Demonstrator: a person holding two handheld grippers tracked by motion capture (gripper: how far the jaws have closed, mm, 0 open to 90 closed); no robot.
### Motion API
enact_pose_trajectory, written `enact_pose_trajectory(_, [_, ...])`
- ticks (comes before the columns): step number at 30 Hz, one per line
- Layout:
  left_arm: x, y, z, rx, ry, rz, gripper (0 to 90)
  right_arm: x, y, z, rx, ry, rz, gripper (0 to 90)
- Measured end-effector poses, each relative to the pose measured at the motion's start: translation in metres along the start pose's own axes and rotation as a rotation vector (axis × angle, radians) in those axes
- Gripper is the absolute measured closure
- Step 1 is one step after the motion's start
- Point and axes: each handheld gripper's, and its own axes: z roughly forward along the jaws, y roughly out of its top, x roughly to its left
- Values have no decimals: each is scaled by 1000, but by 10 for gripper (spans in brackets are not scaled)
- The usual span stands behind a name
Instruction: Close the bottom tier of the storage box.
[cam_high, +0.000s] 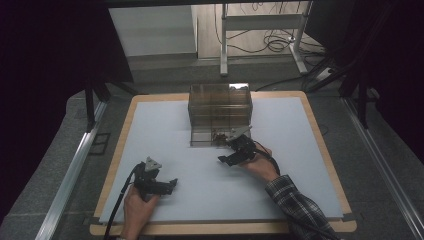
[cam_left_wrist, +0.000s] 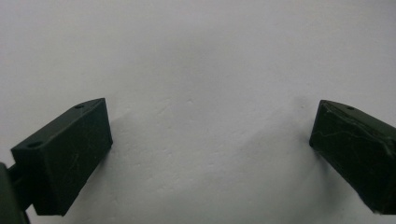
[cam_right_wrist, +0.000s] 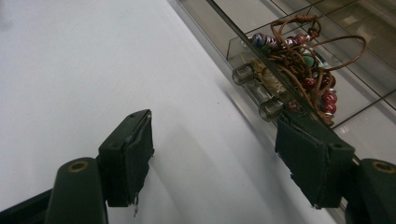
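We see a clear brown drawer box standing at the far middle of a pale mat. Its bottom drawer is pulled out toward us, and a beaded cord bracelet lies tangled in its front right compartment.

The right gripper sits at the drawer's front wall with its jaws apart and nothing between them; 1 jaw is just beside the clear handle. The left gripper rests low over bare mat near us, jaws wide and empty.

We judge 2 risks: a jaw could snag the loose cord loops and drag the bracelet out, or a push off the handle could skew the drawer or shove the light box.

The mat covers a wooden board on grey felt. The room beyond is dim, with desk legs and floor cables.
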Motion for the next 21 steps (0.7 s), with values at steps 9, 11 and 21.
enact_pose_trajectory(9, [0, 0, 0, -4, 0, -5, 0, -3, 1, 2, -6, -7, 2, 272])
enact_pose_trajectory(11, [0, 0, 0, -2, 0, -3, 0, -4, 2, 2, -6, -9, 1, 272])
enact_pose_trajectory(21, [0, 0, 0, -5, 0, -6, 0, -7, 3, 4, -9, -14, 4, 272])
